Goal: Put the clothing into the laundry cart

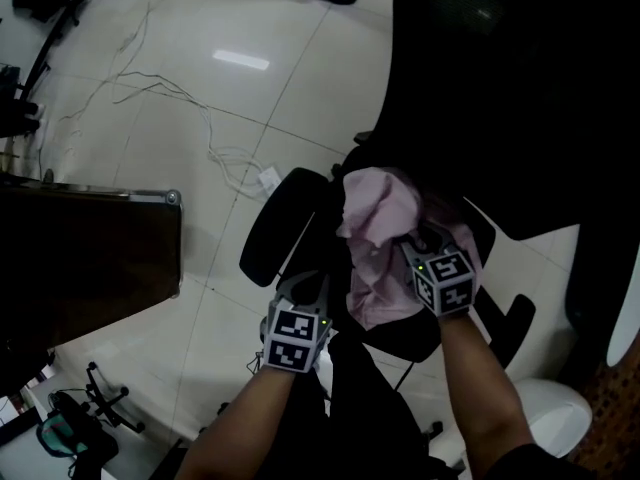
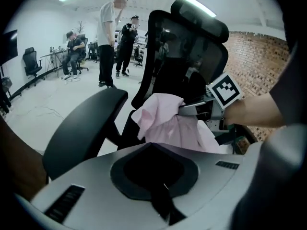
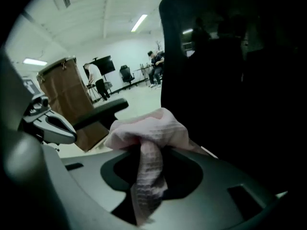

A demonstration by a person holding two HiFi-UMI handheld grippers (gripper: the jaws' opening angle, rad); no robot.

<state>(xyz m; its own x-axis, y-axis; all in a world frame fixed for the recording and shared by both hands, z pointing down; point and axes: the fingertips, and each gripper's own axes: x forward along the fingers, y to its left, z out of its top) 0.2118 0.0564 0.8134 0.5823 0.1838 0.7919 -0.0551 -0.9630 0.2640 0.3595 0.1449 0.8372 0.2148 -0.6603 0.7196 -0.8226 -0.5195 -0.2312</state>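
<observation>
A pink garment point(image 1: 375, 230) lies bunched on the seat of a black office chair point(image 1: 285, 223). My right gripper point(image 1: 422, 248) is shut on a fold of it, and in the right gripper view a strip of the pink garment point(image 3: 146, 143) hangs pinched between the jaws of that gripper point(image 3: 144, 181). The left gripper point(image 1: 300, 303) hovers at the seat's near left edge, apart from the cloth, jaws together and empty. From the left gripper view the pink garment point(image 2: 165, 123) shows ahead with the right gripper point(image 2: 204, 108) on it. A brown laundry cart point(image 1: 90, 258) stands to the left.
The chair's tall black backrest point(image 1: 480, 88) rises behind the seat and its armrest point(image 2: 84, 128) juts out on the left. Loose cables point(image 1: 215, 153) run over the tiled floor. People point(image 2: 108, 37) stand and sit far off. A white rounded object point(image 1: 550, 413) sits at lower right.
</observation>
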